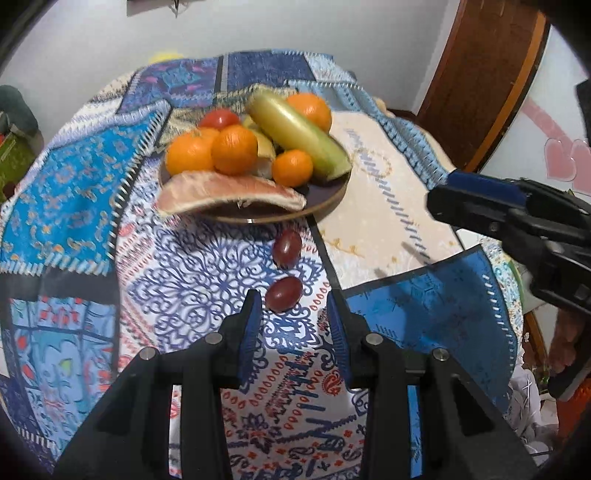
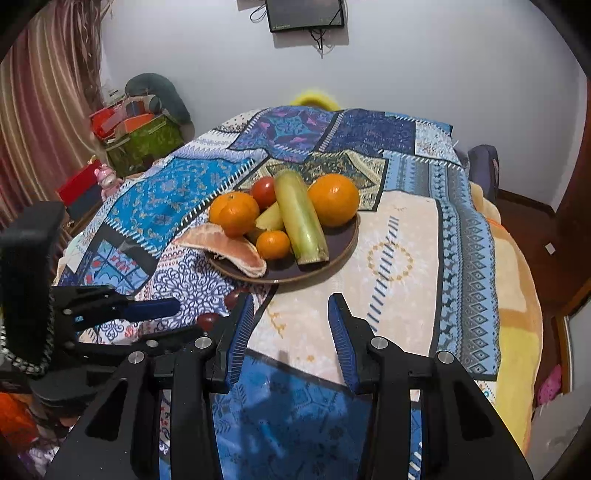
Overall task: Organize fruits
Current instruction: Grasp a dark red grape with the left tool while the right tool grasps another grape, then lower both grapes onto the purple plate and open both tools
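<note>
A brown plate (image 1: 328,206) on the patterned cloth holds several oranges (image 1: 233,148), a tomato (image 1: 219,118), a long green fruit (image 1: 295,133) and a pomelo segment (image 1: 229,192) that overhangs its front rim. Two red grapes lie on the cloth in front of the plate, one nearer (image 1: 283,293) and one farther (image 1: 287,246). My left gripper (image 1: 293,306) is open, its tips just short of the nearer grape. My right gripper (image 2: 291,306) is open and empty over the cloth right of the grapes. The plate also shows in the right wrist view (image 2: 343,247).
The table is covered by a blue patchwork cloth (image 2: 461,221). A green box with clutter (image 2: 144,140) and a curtain (image 2: 44,110) stand at the left. A wooden door frame (image 1: 491,85) is at the right. A dark screen (image 2: 304,14) hangs on the wall.
</note>
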{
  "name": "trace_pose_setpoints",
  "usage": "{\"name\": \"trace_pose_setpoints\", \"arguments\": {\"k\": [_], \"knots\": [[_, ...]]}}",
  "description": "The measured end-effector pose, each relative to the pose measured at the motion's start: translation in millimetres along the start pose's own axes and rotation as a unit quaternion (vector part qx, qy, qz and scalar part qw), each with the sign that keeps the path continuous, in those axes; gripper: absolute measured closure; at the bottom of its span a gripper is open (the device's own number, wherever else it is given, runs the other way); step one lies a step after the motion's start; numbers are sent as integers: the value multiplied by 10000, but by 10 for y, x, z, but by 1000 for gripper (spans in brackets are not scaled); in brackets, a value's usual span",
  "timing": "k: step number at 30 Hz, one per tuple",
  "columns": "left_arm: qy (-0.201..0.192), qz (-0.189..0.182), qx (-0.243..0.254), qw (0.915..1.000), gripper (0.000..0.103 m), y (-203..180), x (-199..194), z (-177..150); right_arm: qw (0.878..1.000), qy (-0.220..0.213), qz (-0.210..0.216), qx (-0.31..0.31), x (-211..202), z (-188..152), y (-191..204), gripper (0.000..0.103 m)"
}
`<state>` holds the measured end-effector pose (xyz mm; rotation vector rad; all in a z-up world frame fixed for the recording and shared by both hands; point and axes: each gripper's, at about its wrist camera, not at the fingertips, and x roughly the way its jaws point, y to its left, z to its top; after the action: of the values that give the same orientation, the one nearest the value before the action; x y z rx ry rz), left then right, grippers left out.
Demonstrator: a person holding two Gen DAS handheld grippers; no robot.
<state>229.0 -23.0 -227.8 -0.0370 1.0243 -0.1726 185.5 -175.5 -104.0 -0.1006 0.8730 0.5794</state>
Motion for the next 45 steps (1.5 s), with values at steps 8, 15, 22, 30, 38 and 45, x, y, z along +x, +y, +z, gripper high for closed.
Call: {"name": "trace_pose_setpoints", "arguments": {"k": [8,15,22,30,38,45], "knots": [[108,-31,-157,9998,72,75,209,0,9999,145,-39,11,71,-80,-18,64],[-25,6,-149,9999,77,151,121,-23,9995,292,107,-15,211,-108,65,64],[-326,1,-455,9984,77,451,-176,-72,9982,496,270,-198,451,-88,263,64],[-475,70,-644,9968,77,682,-292,-79,9961,678,435,-349,724,-50,454,64],[-479,33,-640,9968,77,680,-215,-20,9955,783,279,-453,929,-74,506,74],[-530,47,-609,9967,77,638,-252,4,9968,638,400,-282,844,-65,441,78]]}}
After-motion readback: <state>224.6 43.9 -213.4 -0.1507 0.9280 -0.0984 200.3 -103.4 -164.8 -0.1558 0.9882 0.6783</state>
